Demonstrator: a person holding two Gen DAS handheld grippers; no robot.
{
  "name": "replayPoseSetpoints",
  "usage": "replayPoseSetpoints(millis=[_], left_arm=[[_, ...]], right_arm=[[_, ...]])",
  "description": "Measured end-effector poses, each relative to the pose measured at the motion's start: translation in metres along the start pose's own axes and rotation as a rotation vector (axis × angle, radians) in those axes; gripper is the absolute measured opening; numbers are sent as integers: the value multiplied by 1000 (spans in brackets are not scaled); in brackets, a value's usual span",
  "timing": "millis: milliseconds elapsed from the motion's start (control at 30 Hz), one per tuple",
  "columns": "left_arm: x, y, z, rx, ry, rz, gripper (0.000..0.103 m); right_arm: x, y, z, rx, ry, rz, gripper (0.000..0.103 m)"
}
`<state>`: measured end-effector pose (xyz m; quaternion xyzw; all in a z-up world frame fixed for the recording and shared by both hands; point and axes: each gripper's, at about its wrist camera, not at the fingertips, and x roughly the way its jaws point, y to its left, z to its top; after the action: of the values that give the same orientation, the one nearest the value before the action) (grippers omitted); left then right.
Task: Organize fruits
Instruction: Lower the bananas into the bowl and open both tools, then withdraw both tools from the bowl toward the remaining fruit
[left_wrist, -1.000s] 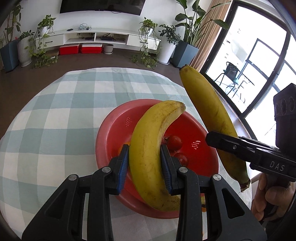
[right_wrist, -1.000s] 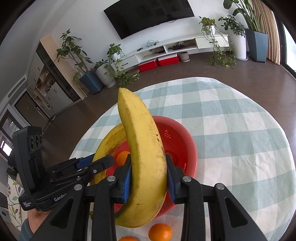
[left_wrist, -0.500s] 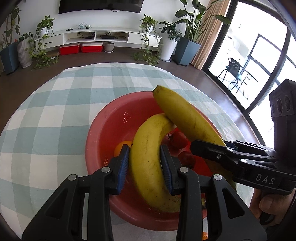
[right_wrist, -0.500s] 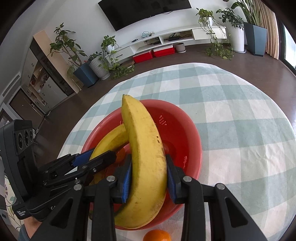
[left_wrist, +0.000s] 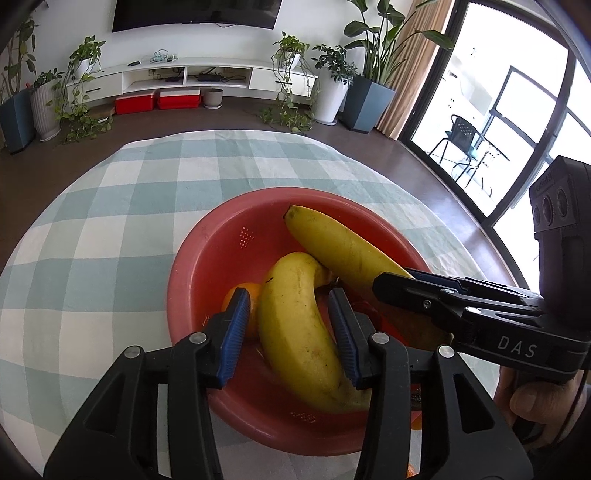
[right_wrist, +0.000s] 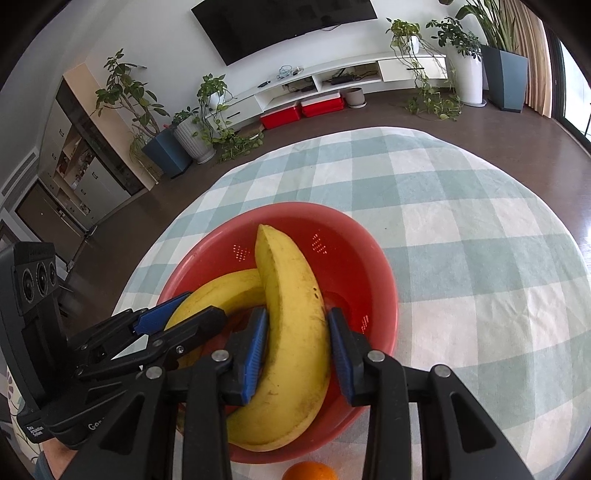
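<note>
Both bananas now lie in the bowl (left_wrist: 192, 280): we have lowered them and spread the left tool (left_wrist: 291, 325) and right tool (right_wrist: 297, 341), leaving an orange (right_wrist: 310, 472) on the tabletop (right_wrist: 461, 229).

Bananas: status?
Left tongs open around one banana. Right tongs open around the other banana. Both bananas in red bowl. Nothing blocking.

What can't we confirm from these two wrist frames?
- Bowl contents: in the left wrist view the two bananas and the left tongs cover most of the red bowl; only part of an orange shows.
- Orange on the cloth: cut off by the bottom edge of the right wrist view.
- Right tongs: pad contact with their banana is unclear.
</note>
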<state>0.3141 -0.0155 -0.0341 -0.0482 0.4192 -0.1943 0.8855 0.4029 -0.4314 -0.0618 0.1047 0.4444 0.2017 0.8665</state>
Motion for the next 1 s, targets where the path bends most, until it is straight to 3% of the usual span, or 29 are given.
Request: replayPoseSetpoints(millis=[133,333,400,467,500,567,833,1000], left_arm=[[-6,-1,0,3,-12,-4,43],[-29,-5,-6,18,-45,5,63],[-40,-7,-12,22,-58,6,72],[-53,-9,-21,28,-68,-1,80],[-59,-11,-27,33,-72,3,90],[-72,-13,-40,36,-83,9,97],[-113,-28,-106,66,-54,1,102],[-131,-49,-153,111,-18,-55,102]], right_arm=[[-5,0,1,-2,-11,-5,37],[-22,5,0,-20,-40,20,40],[-34,9,-3,-32,-58,25,55],[-51,12,-9,-41,-93,37,77],[-59,13,-12,-44,-109,42,80],[-75,14,-21,-44,-133,52,90],[-120,-8,-74,24,-151,61,93],[-141,-27,-117,104,-155,42,93]])
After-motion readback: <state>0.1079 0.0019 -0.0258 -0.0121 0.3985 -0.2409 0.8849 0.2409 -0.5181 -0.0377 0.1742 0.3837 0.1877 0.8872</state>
